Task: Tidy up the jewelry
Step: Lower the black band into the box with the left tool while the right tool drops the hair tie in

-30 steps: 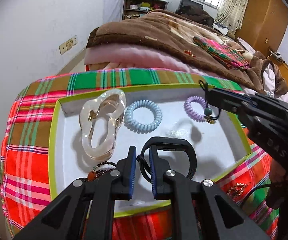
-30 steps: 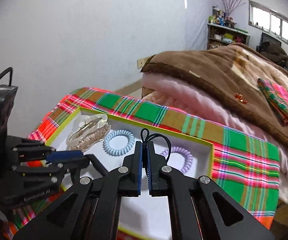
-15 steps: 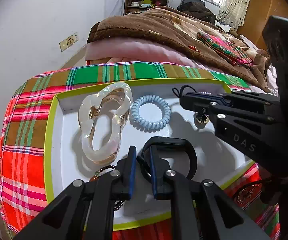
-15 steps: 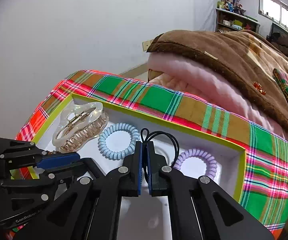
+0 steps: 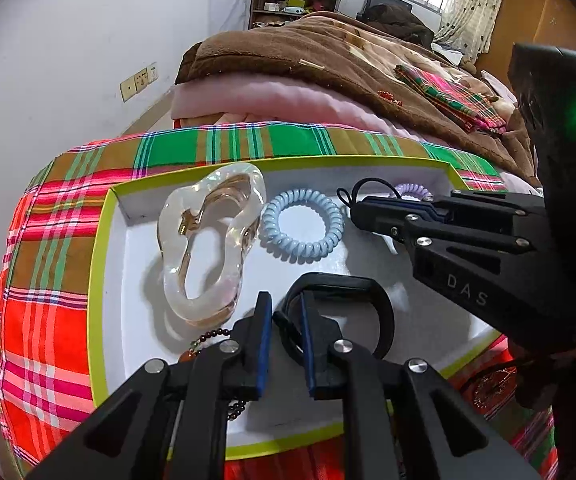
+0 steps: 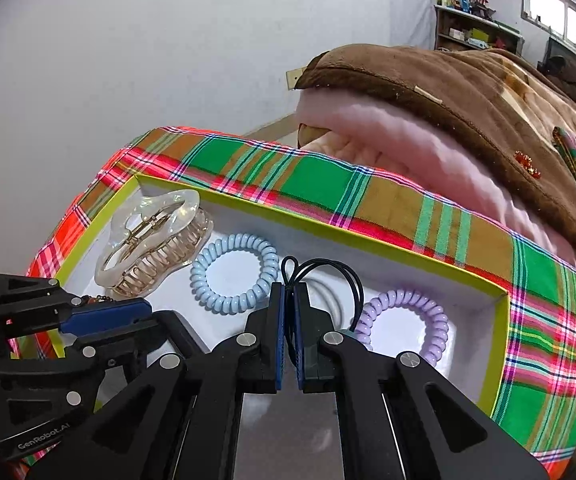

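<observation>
A white tray with a lime rim (image 5: 100, 264) (image 6: 499, 344) lies on a plaid cloth. In it are a clear hair claw (image 5: 208, 240) (image 6: 152, 248), a blue coil hair tie (image 5: 301, 226) (image 6: 234, 276), a lilac coil tie (image 6: 407, 320) (image 5: 413, 191), a dark bead bracelet (image 5: 208, 338) and a black bangle (image 5: 339, 312). My left gripper (image 5: 286, 300) (image 6: 104, 314) is shut on the black bangle's near-left rim. My right gripper (image 6: 289, 292) (image 5: 353, 210) is shut on a thin black elastic tie (image 6: 323, 270) (image 5: 367, 188), held over the tray between the two coil ties.
The plaid cloth (image 5: 44, 272) covers a small table against a white wall. A bed with a brown blanket (image 5: 327, 52) and pink quilt lies behind. A gold chain piece (image 5: 491, 388) rests on the cloth right of the tray.
My right gripper has carried the black elastic tie left and down, lower over the tray. My left gripper stays on the bangle.
</observation>
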### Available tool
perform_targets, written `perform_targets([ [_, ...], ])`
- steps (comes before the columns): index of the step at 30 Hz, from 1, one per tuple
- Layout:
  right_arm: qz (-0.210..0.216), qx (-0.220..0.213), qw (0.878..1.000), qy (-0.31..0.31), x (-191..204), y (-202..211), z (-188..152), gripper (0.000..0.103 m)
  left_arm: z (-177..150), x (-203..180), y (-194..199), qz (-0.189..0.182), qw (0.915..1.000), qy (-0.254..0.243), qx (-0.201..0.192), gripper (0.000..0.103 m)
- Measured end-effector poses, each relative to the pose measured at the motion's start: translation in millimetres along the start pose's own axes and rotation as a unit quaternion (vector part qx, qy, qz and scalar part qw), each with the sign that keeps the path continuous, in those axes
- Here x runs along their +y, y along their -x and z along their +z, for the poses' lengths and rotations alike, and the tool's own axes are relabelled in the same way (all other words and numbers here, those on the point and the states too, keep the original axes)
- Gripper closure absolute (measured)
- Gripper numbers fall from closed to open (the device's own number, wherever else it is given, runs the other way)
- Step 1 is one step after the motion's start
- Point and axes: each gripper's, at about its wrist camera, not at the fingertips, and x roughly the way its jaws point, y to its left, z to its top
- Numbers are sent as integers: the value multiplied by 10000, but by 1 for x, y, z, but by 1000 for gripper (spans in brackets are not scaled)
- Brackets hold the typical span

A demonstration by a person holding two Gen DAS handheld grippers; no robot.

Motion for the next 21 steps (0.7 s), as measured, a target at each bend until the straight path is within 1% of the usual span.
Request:
perform_targets([
  [5,3,-5,10000,-24,0,1,0,99,0,1,1,-27,10000,30,6,88],
  [8,6,-21,10000,-46,0,2,1,93,-1,1,1,25,10000,35,8,83],
  [12,-12,-48,10000,-26,2,3,2,92,-1,2,0,-40,10000,76,34,82],
  [16,-36,-81,9999,-54,1,6,2,92,-1,1,-1,-37,9999,85,50,76],
  [18,-50,-105,9999,-73,0,8,2,89,-1,0,0,-54,10000,66,33,73],
  [21,-31,-145,9998,-93,0,12,2,89,0,-1,2,-53,10000,72,15,68],
])
